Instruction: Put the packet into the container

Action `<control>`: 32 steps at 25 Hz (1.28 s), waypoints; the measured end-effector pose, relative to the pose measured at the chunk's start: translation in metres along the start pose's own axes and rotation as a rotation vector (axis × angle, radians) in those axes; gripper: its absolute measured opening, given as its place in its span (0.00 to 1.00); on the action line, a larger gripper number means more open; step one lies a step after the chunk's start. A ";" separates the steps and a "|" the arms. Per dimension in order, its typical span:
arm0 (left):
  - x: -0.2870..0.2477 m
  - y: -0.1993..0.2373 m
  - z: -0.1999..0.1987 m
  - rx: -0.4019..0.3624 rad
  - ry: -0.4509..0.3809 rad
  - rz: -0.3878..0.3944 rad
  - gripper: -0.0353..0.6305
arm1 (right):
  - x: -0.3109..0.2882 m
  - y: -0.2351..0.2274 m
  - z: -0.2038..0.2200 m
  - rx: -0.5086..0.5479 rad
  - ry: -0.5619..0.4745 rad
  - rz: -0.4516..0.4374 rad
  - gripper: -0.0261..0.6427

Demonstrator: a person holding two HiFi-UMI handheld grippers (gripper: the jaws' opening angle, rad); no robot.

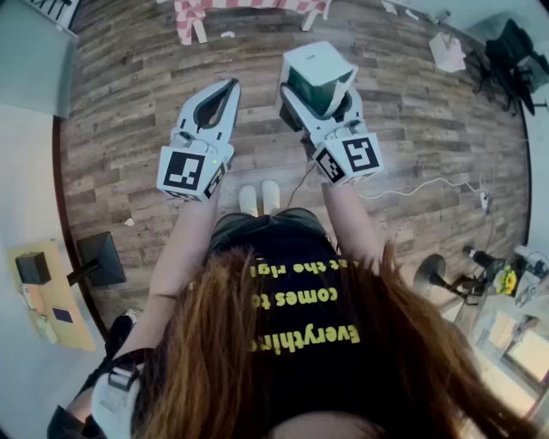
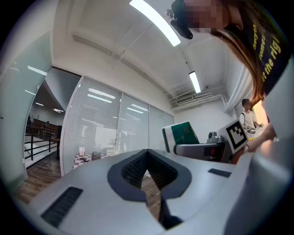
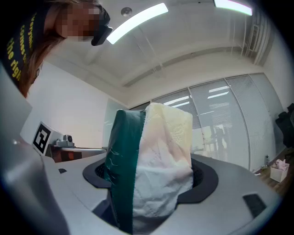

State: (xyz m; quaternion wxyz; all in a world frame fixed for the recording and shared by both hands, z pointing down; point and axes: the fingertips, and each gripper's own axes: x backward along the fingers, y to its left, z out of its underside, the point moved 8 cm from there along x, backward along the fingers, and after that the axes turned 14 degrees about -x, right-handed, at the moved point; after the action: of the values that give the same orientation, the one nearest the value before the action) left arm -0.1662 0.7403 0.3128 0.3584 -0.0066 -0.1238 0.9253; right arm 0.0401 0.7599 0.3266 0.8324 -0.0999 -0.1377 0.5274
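We hold both tools out level above a wooden floor [image 1: 129,103]. The right gripper [image 1: 319,94] has its jaws spread wide and clamped on the packet [image 1: 313,64], a soft white bundle with a dark green panel on one side. In the right gripper view the packet fills the gap between the jaws, and both inner faces press on it. It stands up well past the jaw tips. Its green side faces our left.

The left gripper [image 1: 230,86] has its jaws together at the tips, with only a thin slit behind them and nothing in it. The two tools sit side by side, near each other but apart, and a strip of floor shows between them.

Below and ahead of the jaws the floor lies open, and our shoes [image 1: 259,199] stand just under the tools. Things sit only at the edges. A bench under a red-checked cloth [image 1: 190,15] is at the far side. A small white box [image 1: 448,51] and dark chairs [image 1: 506,51] are at the far right. A pale cable [image 1: 420,184] runs along the floor to the right. In the left gripper view a glass wall with blinds [image 2: 105,124] closes the room ahead.
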 end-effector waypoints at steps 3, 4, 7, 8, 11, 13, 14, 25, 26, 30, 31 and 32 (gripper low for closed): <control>-0.003 0.000 0.000 -0.002 -0.019 0.001 0.05 | -0.001 -0.001 -0.001 0.008 0.000 0.004 0.61; -0.004 0.000 0.000 -0.006 -0.022 0.002 0.05 | -0.001 -0.002 -0.002 0.010 -0.001 0.004 0.61; -0.007 0.002 0.001 -0.003 -0.020 0.003 0.05 | -0.004 -0.002 -0.002 0.002 -0.007 -0.005 0.61; -0.009 0.003 0.001 0.001 -0.017 0.005 0.05 | -0.005 -0.002 -0.003 -0.002 -0.011 -0.011 0.61; -0.013 0.004 0.001 0.008 -0.013 0.014 0.05 | -0.008 0.000 -0.008 -0.001 -0.023 -0.032 0.61; -0.016 0.002 0.002 0.005 -0.016 0.016 0.05 | -0.008 0.000 -0.012 -0.003 -0.038 -0.042 0.61; -0.018 0.001 0.002 0.004 -0.016 0.015 0.05 | -0.008 -0.001 -0.014 0.001 -0.043 -0.045 0.61; -0.045 0.004 0.010 0.017 0.012 -0.015 0.05 | -0.019 -0.034 -0.020 -0.023 -0.030 -0.052 0.61; -0.049 0.005 0.011 0.016 0.012 -0.021 0.05 | -0.022 -0.038 -0.021 -0.024 -0.032 -0.055 0.61; -0.064 0.008 0.012 0.012 0.025 -0.046 0.05 | -0.034 -0.055 -0.025 -0.032 -0.031 -0.074 0.61; -0.067 0.008 0.012 0.010 0.025 -0.049 0.05 | -0.036 -0.058 -0.026 -0.032 -0.028 -0.077 0.61; -0.070 0.008 0.013 0.008 0.024 -0.052 0.05 | -0.038 -0.061 -0.026 -0.030 -0.024 -0.080 0.61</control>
State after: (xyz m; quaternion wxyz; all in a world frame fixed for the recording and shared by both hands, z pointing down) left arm -0.1211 0.6854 0.3178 0.3837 -0.0128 -0.1160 0.9160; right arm 0.0853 0.6986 0.3165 0.8496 -0.1005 -0.1595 0.4926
